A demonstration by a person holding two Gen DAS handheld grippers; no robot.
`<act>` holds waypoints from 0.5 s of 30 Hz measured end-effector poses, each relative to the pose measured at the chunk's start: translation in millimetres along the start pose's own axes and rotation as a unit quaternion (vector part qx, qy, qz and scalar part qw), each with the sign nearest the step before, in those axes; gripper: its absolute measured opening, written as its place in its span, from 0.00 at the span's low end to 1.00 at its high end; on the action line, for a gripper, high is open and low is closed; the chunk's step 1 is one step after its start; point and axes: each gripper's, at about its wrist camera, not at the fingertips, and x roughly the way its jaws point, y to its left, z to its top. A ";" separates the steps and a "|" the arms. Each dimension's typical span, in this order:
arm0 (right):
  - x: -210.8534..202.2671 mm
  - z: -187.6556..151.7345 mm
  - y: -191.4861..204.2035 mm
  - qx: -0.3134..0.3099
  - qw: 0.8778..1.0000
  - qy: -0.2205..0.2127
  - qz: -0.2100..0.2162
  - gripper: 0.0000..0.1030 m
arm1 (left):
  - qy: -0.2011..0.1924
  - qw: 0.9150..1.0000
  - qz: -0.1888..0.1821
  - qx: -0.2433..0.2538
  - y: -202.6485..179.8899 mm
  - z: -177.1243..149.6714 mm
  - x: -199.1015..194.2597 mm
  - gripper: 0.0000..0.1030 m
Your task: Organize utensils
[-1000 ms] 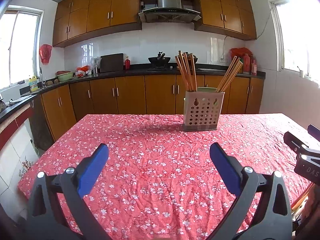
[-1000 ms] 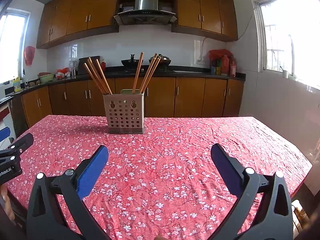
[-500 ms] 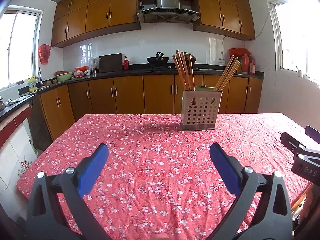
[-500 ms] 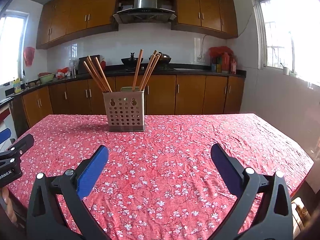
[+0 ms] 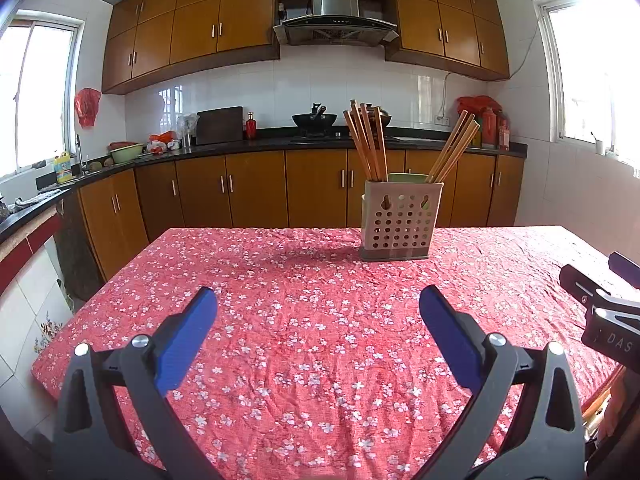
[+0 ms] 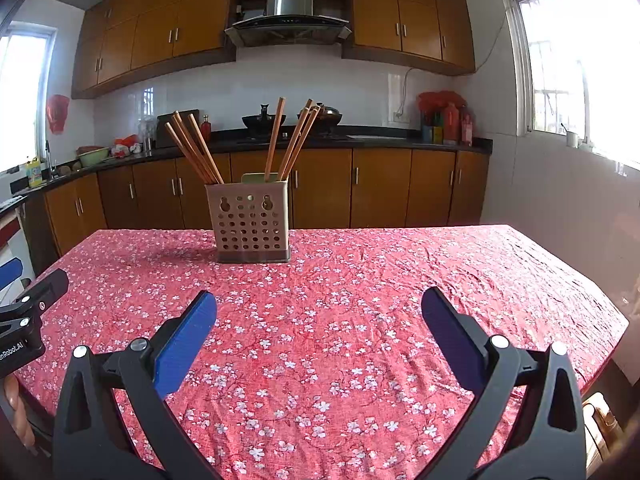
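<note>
From the left wrist, the left gripper [image 5: 316,304] hovers wide open and empty over the floral tablecloth [image 5: 304,344], chopsticks [image 5: 366,144] standing in a perforated holder [image 5: 400,220] well beyond. From the right wrist, the right gripper [image 6: 318,306] gapes equally empty; the chopsticks [image 6: 296,140] look light, stiff and slippery, best pinched near their exposed upper ends.

We see a kitchen: wooden cabinets [image 5: 248,192], black countertop [image 5: 240,145], steel range hood [image 5: 335,16], white tiled wall [image 5: 240,92], bright windows [image 6: 576,60] both sides, red floral tablecloth [image 5: 320,280].

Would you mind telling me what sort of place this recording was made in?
A home kitchen, most likely: a range hood above a wok, wooden cabinets under a dark counter, and a cloth-covered table holding a chopstick holder.
</note>
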 end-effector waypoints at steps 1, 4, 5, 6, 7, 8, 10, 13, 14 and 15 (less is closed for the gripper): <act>0.0 0.0 -0.1 0.000 1.000 0.000 0.000 0.98 | 0.000 1.000 0.000 0.000 0.1 -0.1 -0.2 0.96; 0.0 0.1 -0.4 0.000 1.000 0.000 0.000 0.98 | 0.000 1.000 -0.001 -0.002 0.3 0.3 -0.1 0.96; 0.1 0.1 -0.3 0.000 1.000 0.000 0.000 0.98 | 0.000 1.000 -0.001 -0.002 0.6 0.4 0.2 0.96; 0.1 0.1 -0.3 0.000 1.000 0.000 0.000 0.98 | 0.000 1.000 -0.001 -0.002 0.7 0.5 0.5 0.96; 0.0 0.0 -0.4 0.000 1.000 0.000 0.000 0.98 | 0.000 1.000 -0.001 -0.002 0.9 0.4 0.2 0.96; 0.0 0.2 -0.3 0.000 1.000 0.000 0.000 0.98 | 0.000 1.000 -0.001 -0.001 0.8 0.4 0.2 0.96; 0.0 0.2 -0.1 0.000 1.000 0.000 0.000 0.98 | 0.000 1.000 -0.001 -0.001 0.8 0.7 0.4 0.96; 0.0 0.2 -0.2 0.000 1.000 0.001 0.000 0.98 | 0.000 1.000 -0.002 -0.001 0.6 0.9 1.0 0.96; 0.0 0.3 -0.1 0.000 1.000 0.001 0.000 0.98 | 0.000 1.000 -0.001 -0.001 0.4 0.8 0.8 0.96; 0.0 0.3 -0.2 0.001 1.000 0.001 0.000 0.98 | 0.001 1.000 -0.002 -0.001 0.5 1.0 1.2 0.96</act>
